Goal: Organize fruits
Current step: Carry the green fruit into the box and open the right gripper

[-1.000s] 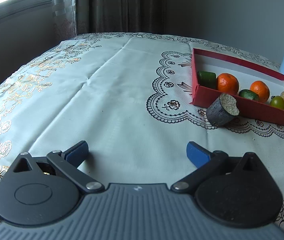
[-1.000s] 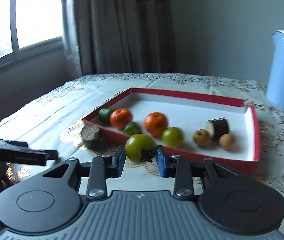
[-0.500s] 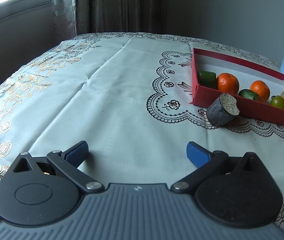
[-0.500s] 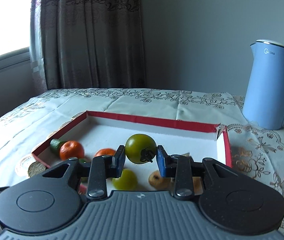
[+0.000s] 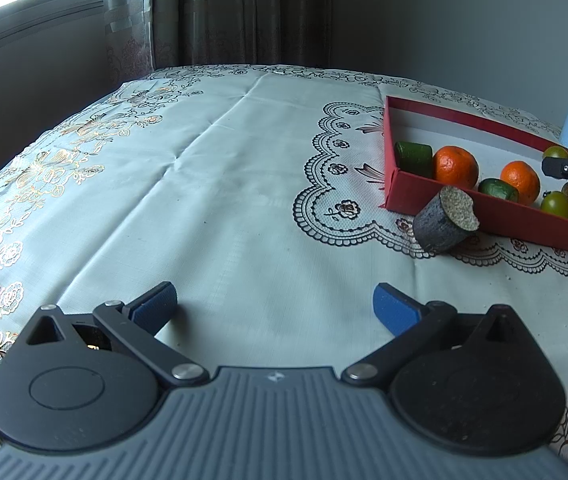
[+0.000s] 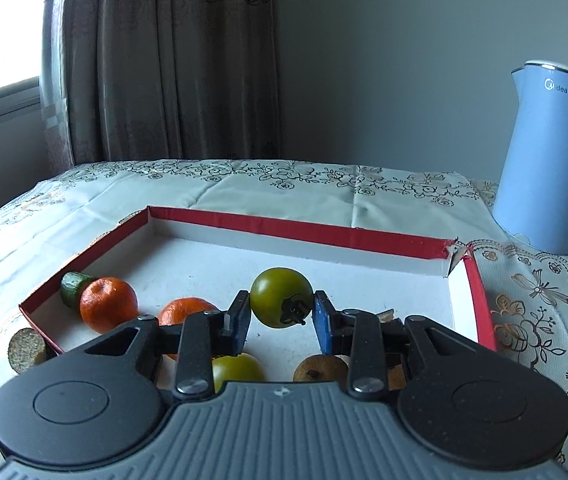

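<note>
While your left gripper is resting wide open over the worktop, your right gripper is holding a green tomato above the red box.

Taking the red tray as landmark: its far half is bare white floor, open from the back wall down to the middle. The near-left part is crowded by two oranges, a cucumber piece, a green tomato and brown pieces, probably more hidden behind the right gripper, which holds another green tomato above the tray's middle. A dark cut cylinder leans against the tray's outer near-left wall. The blue kettle stands beyond the tray's far-right corner. Left of the tray, the tablecloth lies wide open.
</note>
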`<action>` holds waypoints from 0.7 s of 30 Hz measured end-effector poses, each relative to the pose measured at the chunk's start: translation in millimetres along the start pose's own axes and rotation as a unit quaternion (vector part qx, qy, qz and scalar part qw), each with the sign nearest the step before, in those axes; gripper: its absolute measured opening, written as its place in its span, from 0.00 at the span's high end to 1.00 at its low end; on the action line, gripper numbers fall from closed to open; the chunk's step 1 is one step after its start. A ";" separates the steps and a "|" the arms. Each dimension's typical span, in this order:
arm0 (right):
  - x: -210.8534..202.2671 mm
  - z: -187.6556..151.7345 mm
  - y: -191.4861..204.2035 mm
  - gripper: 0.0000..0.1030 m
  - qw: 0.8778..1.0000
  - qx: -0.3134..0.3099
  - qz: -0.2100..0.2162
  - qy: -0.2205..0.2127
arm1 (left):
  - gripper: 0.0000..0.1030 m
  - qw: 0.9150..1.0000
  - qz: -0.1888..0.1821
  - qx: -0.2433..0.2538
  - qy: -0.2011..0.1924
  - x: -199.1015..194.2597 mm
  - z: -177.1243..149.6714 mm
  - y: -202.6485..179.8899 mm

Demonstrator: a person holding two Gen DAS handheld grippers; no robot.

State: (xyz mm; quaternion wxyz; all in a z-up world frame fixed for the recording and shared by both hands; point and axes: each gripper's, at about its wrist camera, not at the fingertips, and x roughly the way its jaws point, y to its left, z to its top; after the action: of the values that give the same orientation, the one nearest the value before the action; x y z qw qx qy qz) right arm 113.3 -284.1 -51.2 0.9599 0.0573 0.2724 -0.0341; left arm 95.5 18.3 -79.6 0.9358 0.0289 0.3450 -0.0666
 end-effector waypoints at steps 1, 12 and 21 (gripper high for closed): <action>0.8 -0.7 -0.3 0.68 1.000 0.000 -0.001 0.000 | 0.00 1.000 0.000 0.000 0.000 0.0 0.0 0.2; 4.5 -4.1 -2.7 0.68 1.000 0.009 0.001 -0.003 | 0.00 1.000 0.000 0.000 0.000 0.3 0.1 0.1; 9.7 -7.5 -4.0 0.68 1.000 0.012 -0.002 0.016 | 0.00 1.000 0.000 0.000 0.000 0.4 0.1 -0.1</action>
State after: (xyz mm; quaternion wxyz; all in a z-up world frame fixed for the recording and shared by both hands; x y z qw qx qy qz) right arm 117.3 -287.4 -63.0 0.9547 0.0684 0.2870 -0.0385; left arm 95.9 18.2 -79.9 0.9358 0.0290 0.3450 -0.0667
